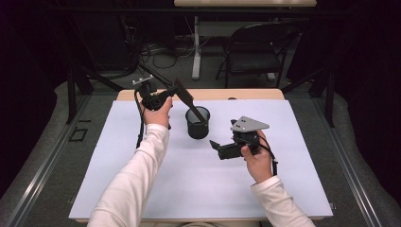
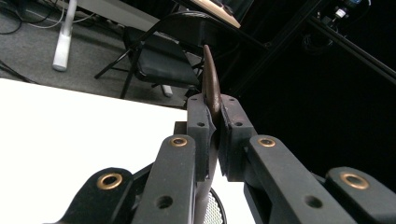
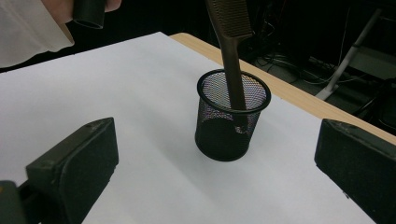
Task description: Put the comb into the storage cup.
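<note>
A black mesh cup [image 1: 197,124] stands upright on the white sheet [image 1: 142,161], a little behind its middle. My left gripper [image 1: 176,91] is raised behind and left of the cup, shut on the toothed end of a dark brown comb [image 1: 189,100]. The comb slants down and its handle end is inside the cup [image 3: 232,121]. In the left gripper view the comb [image 2: 211,84] stands edge-on between the pads of the left gripper [image 2: 216,114]. My right gripper [image 1: 215,147] is low, right of the cup and pointing at it. The right gripper [image 3: 217,158] is open and holds nothing.
The wooden table edge [image 1: 213,94] runs just behind the white sheet. Beyond it stand a black folding chair [image 1: 255,47] and a white table leg [image 1: 196,47], with cables on the floor. Dark frame struts flank the table.
</note>
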`<action>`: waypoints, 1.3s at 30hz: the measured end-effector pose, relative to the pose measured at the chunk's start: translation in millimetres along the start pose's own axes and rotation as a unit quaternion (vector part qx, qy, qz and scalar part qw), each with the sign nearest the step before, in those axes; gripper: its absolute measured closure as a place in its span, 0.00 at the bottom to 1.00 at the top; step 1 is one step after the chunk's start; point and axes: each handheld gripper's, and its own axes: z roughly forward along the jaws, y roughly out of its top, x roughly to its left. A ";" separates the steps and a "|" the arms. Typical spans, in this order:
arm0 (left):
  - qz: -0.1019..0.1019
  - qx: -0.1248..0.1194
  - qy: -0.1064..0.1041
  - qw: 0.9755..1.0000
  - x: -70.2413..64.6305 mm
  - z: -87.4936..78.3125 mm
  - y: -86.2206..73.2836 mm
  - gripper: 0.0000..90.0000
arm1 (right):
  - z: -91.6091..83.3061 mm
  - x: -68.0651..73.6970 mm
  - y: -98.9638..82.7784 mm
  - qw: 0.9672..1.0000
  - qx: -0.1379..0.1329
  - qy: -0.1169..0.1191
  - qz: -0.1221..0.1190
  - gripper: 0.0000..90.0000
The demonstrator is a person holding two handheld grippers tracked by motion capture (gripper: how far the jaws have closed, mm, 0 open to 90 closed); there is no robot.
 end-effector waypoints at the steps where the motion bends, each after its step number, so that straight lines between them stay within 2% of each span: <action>1: 0.001 0.001 0.000 1.000 0.3 0.6 -0.5 0.94 | -0.2 0.0 0.1 1.000 -0.001 0.000 0.001 0.00; 17: 0.004 0.012 0.015 1.000 5.9 7.2 -9.4 0.94 | 0.1 -0.3 -0.1 1.000 0.000 0.000 0.001 0.00; 26: 0.001 0.017 0.019 1.000 10.0 9.4 -13.2 0.94 | 0.1 0.0 -0.1 1.000 0.000 0.001 0.000 0.00; 29: -0.006 0.016 0.017 1.000 9.9 10.6 -14.3 0.94 | 0.2 -0.2 -0.1 1.000 0.000 0.001 0.000 0.00; 39: -0.005 0.020 0.018 1.000 10.4 13.0 -17.2 0.94 | 0.0 -0.1 -0.1 1.000 0.000 0.002 0.000 0.00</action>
